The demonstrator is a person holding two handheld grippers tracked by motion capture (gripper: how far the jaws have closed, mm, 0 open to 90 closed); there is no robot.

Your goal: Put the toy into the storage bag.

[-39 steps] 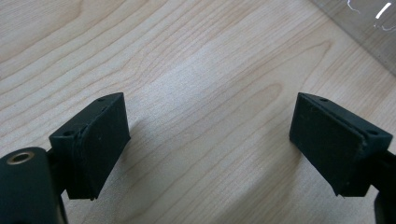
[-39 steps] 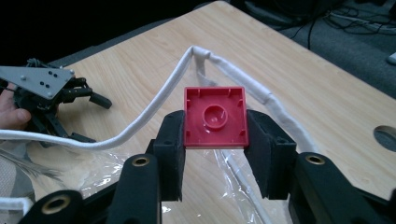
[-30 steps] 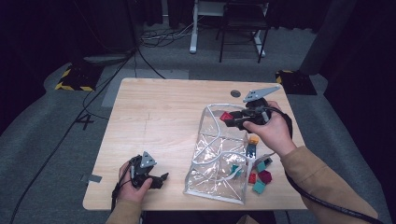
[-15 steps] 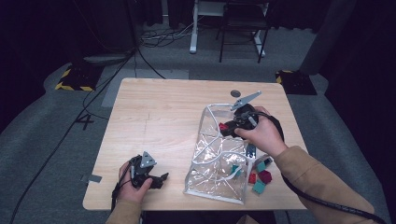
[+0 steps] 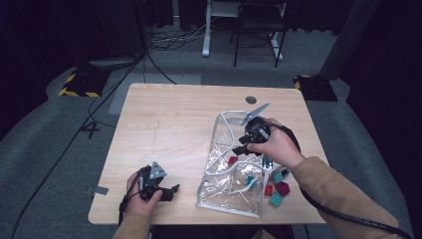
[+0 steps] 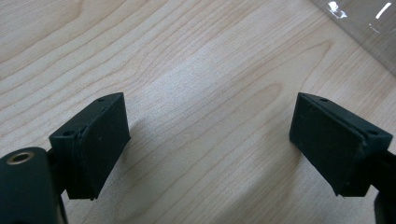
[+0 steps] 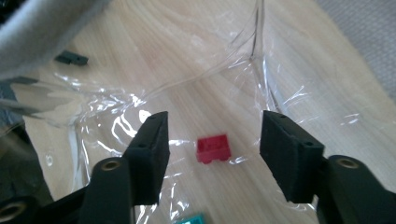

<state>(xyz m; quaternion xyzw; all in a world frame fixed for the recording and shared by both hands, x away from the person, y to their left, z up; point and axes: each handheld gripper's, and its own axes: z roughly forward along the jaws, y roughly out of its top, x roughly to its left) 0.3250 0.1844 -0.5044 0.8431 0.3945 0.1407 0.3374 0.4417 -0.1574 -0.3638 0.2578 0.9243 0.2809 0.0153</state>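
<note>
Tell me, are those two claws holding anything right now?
No. The left gripper is open over bare table; the right gripper is open above a red brick in the bag.

From my station I find one legible mark: a dark "4" (image 5: 92,130) on the grey floor (image 5: 54,149), just left of the table (image 5: 179,114). The yellow-and-black striped hazard plates (image 5: 77,85) on the floor carry no wording. Nothing legible on the table, and both gripper views have no print.

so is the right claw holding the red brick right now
No, the right claw is open, and the red brick lies loose on the clear bag between its jaws, touching neither.
</note>
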